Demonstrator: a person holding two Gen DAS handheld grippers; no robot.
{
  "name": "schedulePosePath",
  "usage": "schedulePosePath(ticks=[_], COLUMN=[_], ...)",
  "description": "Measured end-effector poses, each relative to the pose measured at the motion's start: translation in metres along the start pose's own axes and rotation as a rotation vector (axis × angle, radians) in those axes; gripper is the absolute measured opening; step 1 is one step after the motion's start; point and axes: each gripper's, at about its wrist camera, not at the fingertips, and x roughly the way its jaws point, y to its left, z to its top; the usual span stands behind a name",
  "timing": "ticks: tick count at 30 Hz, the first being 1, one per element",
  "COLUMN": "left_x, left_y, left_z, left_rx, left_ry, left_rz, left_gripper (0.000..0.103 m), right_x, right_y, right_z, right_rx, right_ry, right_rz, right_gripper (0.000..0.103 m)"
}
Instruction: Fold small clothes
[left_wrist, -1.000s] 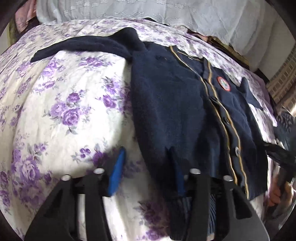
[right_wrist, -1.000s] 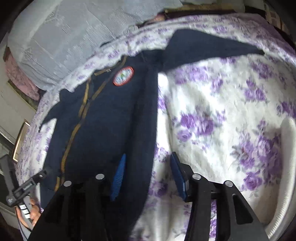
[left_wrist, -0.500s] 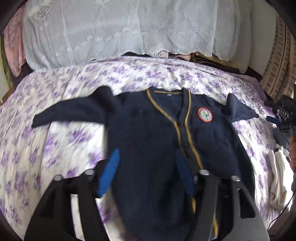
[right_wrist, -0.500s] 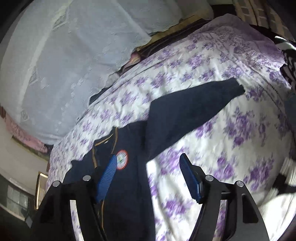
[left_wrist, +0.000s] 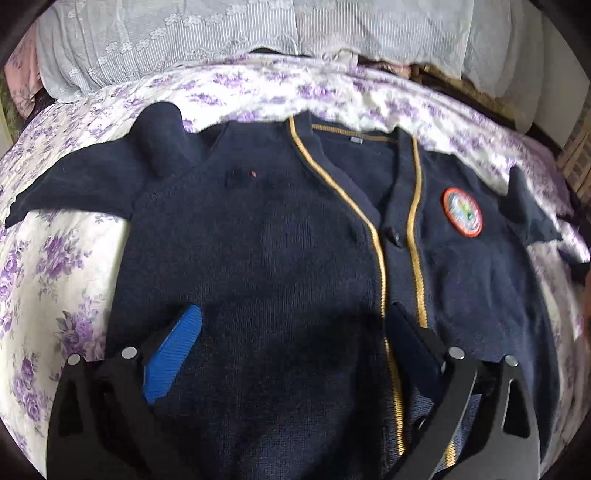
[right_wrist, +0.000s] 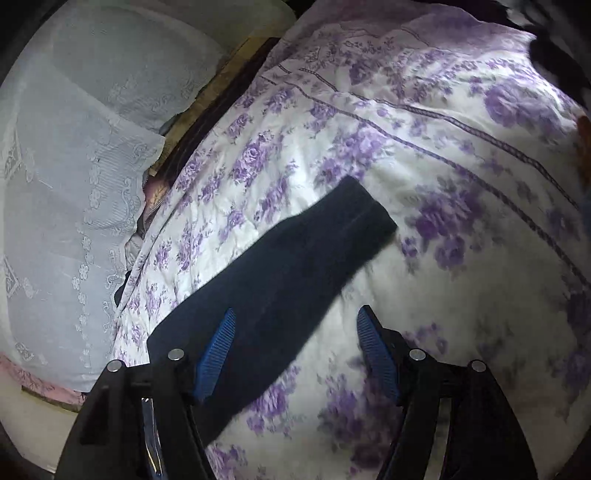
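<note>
A small navy cardigan (left_wrist: 288, 251) with gold trim and a round red-rimmed badge (left_wrist: 462, 211) lies face up and buttoned on a floral bedspread (left_wrist: 51, 266). Its left sleeve (left_wrist: 92, 181) is spread out sideways. My left gripper (left_wrist: 295, 332) is open and empty over the cardigan's lower front. In the right wrist view the other sleeve (right_wrist: 295, 273) lies stretched out on the bedspread. My right gripper (right_wrist: 295, 332) is open and empty just above that sleeve, near its shoulder end.
White lace-covered pillows (left_wrist: 258, 33) line the head of the bed, also seen in the right wrist view (right_wrist: 74, 166). A dark object (right_wrist: 550, 44) sits at the far right edge of the bed.
Both grippers let go of the cardigan's hem and lifted. The left one has moved over the cardigan's body. The right one has swung right toward the outstretched sleeve.
</note>
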Motion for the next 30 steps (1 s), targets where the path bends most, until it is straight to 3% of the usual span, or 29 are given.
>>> schedulePosePath(ticks=[2, 4, 5, 8, 10, 12, 14, 15, 17, 18, 19, 20, 23, 28, 30], left_x=[0.001, 0.000, -0.001, -0.006, -0.013, -0.021, -0.027, -0.028, -0.031, -0.032, -0.031, -0.030, -0.019, 0.000, 0.001], left_y=[0.004, 0.010, 0.011, 0.017, 0.026, 0.041, 0.065, 0.077, 0.108, 0.132, 0.153, 0.174, 0.240, 0.299, 0.312], left_z=[0.000, 0.000, -0.001, 0.001, 0.004, 0.009, 0.015, 0.018, 0.023, 0.026, 0.028, 0.031, 0.040, 0.056, 0.059], left_rx=[-0.016, -0.035, -0.041, -0.067, -0.095, -0.130, -0.163, -0.176, -0.227, -0.283, -0.340, -0.403, -0.620, -0.804, -0.853], left_ry=[0.002, 0.003, 0.003, -0.008, -0.021, -0.030, -0.029, -0.025, -0.020, -0.022, -0.022, -0.022, -0.038, -0.088, -0.133], left_rz=[-0.017, -0.034, -0.036, -0.028, -0.026, -0.026, 0.003, 0.034, 0.093, 0.110, 0.111, 0.101, 0.035, -0.006, 0.011], left_gripper=[0.098, 0.098, 0.098, 0.098, 0.098, 0.098, 0.098, 0.098, 0.098, 0.098, 0.098, 0.098, 0.098, 0.096, 0.082], right_x=[0.016, 0.017, 0.016, -0.024, -0.054, -0.048, -0.016, -0.006, -0.015, -0.019, -0.018, -0.017, -0.014, -0.011, -0.009], right_y=[0.006, 0.014, 0.018, 0.040, 0.048, 0.034, 0.012, 0.001, 0.003, 0.004, 0.004, 0.004, 0.005, 0.006, 0.008], right_z=[0.004, 0.003, 0.003, -0.005, -0.013, -0.012, -0.011, -0.010, -0.006, -0.008, -0.008, -0.008, -0.009, -0.012, -0.012], right_rx=[-0.026, -0.092, -0.133, -0.252, -0.319, -0.300, -0.263, -0.219, -0.211, -0.213, -0.207, -0.196, -0.196, -0.197, -0.209], right_ry=[0.015, -0.027, -0.041, -0.188, -0.300, -0.248, -0.091, -0.038, -0.070, -0.083, -0.083, -0.074, -0.066, -0.061, -0.064], right_rz=[-0.037, -0.085, -0.084, -0.084, -0.172, -0.261, -0.348, -0.343, -0.327, -0.322, -0.313, -0.289, -0.284, -0.279, -0.290], right_gripper=[0.066, 0.024, 0.008, 0.008, 0.008, 0.010, 0.012, 0.011, 0.021, 0.030, 0.047, 0.053, 0.056, 0.060, 0.060])
